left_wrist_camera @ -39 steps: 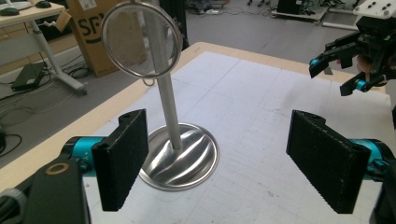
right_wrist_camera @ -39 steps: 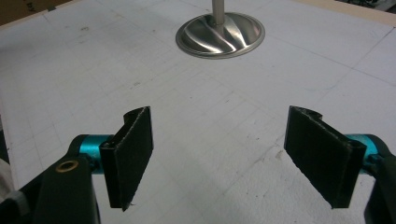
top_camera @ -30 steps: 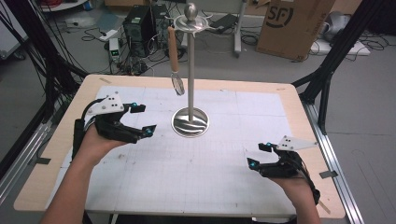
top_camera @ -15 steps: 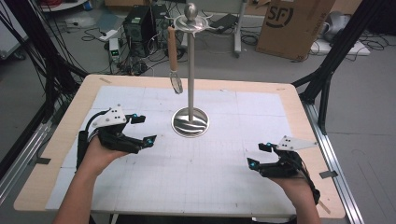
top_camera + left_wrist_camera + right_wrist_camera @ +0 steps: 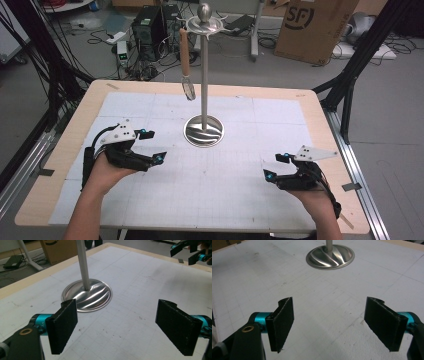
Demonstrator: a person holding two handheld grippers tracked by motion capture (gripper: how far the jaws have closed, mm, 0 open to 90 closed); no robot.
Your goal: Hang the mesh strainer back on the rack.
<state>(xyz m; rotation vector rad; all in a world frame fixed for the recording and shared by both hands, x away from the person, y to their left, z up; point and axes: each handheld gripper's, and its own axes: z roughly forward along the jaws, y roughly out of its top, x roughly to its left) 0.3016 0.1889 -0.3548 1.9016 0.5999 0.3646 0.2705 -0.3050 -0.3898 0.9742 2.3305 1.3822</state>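
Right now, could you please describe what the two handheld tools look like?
Both are black. The left tool and right tool each carry a grey three-cornered plate, teal fittings behind flat black pads, and a black cable. No sleeves show on the forearms.

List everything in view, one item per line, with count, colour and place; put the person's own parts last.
Stand: one, silver, round base mid-table, pole upright.
Whisk: one, wooden handle, wire head, hanging from the stand's top.
Mat: one, white gridded, covering the table.
Table: one, light wood edge.
Cardboard box: one, brown, floor beyond the table.
Computer tower: one, black, floor behind.
Left gripper: one, black, jaws open, left of the stand.
Right gripper: one, black, jaws open, near right.
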